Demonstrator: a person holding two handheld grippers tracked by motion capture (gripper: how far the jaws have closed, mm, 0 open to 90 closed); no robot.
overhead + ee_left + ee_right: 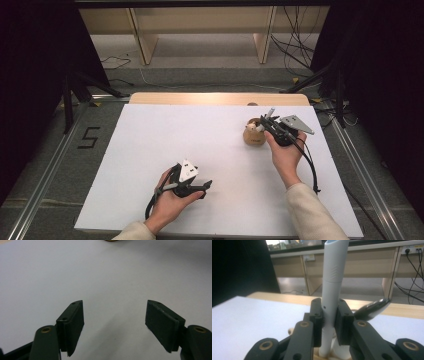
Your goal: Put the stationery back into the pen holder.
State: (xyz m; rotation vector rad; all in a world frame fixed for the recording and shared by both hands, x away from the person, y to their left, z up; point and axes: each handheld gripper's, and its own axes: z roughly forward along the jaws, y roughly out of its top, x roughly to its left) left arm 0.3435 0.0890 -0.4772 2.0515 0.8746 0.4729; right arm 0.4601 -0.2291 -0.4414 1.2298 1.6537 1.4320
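Observation:
A round wooden holder point(254, 137) stands at the right of the white table top point(175, 140) with utensils sticking up out of it. My right gripper point(265, 125) is at the holder's rim. In the right gripper view it point(329, 317) is shut on an upright white handle point(333, 277), whose lower end goes down into the holder. A shiny spoon bowl point(373, 308) leans out just right of the jaws. My left gripper point(204, 189) rests low near the front of the table, far from the holder. Its jaws point(114, 325) stand wide open over bare white surface.
A wooden strip point(215, 98) runs along the table's far edge. Black stand legs point(75, 95) and cables point(295, 45) lie on the floor beyond and to both sides. Metal rails point(45, 180) flank the table. Light wooden shelving point(200, 25) stands at the back.

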